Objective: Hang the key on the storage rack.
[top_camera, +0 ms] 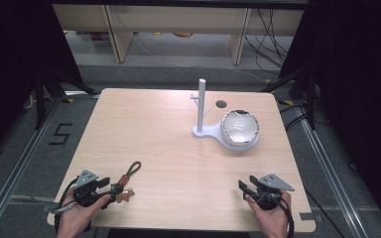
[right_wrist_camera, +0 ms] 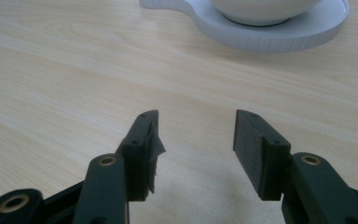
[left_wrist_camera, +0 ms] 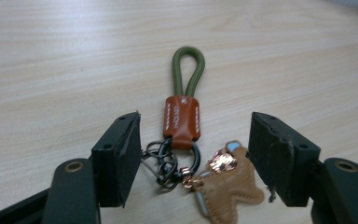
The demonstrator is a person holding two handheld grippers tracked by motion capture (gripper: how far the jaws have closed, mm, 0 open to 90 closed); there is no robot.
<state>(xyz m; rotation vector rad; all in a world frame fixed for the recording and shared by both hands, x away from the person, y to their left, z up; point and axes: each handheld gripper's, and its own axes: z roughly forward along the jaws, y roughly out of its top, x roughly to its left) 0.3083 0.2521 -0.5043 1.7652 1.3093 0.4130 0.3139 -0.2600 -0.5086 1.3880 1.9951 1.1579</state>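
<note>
Keychain of olive cord loop, brown leather tab and bear charm (left_wrist_camera: 182, 122) is lying lengthwise between the left gripper's (left_wrist_camera: 193, 154) wide-open, untouching jaws; the right gripper (right_wrist_camera: 196, 149) is idling open, well apart.

A light wood-grain table (top_camera: 144, 129) with rounded corners and a small round hole (top_camera: 221, 104) near its far edge stands on a grey floor (top_camera: 15, 158). Metal rails (top_camera: 17, 166) run along the floor on both sides, and a black "5" (top_camera: 59, 134) is marked at the left. Pale wooden furniture legs (top_camera: 120, 34) stand beyond, with black cables (top_camera: 268, 34) trailing at the right. Dark curtains (top_camera: 357, 74) flank the scene.
</note>
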